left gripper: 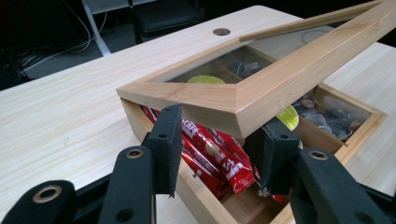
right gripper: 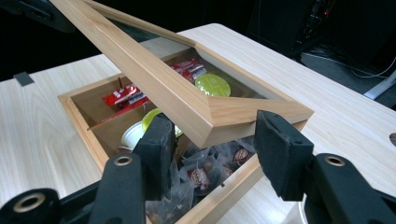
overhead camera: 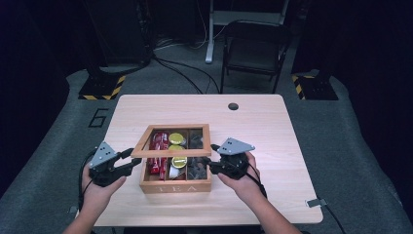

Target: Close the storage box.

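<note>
Each gripper clamps one front corner of the tea box's glass-paned lid (overhead camera: 171,141): left gripper (overhead camera: 127,161) at the box's 8 o'clock, right gripper (overhead camera: 210,157) at 4 o'clock, so the lid stays level. It hangs tilted over the open wooden box (overhead camera: 175,186), which sits near the table's (overhead camera: 272,131) middle, red sachets (left gripper: 219,158) showing beneath

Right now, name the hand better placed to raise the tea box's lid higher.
Left, probably. The left gripper is shut on the lid at its near corner; the right gripper flanks the other corner, and whether it grips is unclear.
</note>
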`<state>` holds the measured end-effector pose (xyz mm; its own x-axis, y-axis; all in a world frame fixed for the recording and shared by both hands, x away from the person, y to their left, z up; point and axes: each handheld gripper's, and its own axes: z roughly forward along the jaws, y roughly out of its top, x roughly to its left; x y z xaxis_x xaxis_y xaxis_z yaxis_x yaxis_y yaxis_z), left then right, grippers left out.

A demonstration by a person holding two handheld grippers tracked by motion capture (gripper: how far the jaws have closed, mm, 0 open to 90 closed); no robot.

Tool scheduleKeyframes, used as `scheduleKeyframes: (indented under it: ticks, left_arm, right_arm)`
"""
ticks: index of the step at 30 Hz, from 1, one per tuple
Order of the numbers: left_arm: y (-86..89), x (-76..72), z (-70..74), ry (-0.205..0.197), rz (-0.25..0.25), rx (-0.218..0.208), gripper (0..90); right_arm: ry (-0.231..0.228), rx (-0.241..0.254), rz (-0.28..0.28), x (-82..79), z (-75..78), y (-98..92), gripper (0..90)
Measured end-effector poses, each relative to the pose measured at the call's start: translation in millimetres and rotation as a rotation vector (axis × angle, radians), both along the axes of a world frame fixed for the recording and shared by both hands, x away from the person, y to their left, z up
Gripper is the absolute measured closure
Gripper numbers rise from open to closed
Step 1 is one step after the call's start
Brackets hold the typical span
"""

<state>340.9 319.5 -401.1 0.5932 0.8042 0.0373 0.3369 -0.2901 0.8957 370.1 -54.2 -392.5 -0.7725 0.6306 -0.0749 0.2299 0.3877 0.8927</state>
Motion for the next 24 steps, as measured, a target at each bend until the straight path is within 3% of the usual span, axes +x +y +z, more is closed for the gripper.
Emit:
scheduleKeyframes:
  ticks: [17,24]
  left_arm:
    - [-0.7,-10.9,-23.2,0.042,-0.004,0.007,56.4]
    - [-0.9,-14.4,-33.1,0.045,0.0,0.001,56.4]
  right_arm:
    - [0.012,-0.035,0.018,-12.3,-21.1,-2.7,48.6]
    - [0.046,-0.013,0.005,-16.4,-31.6,-3.6,49.3]
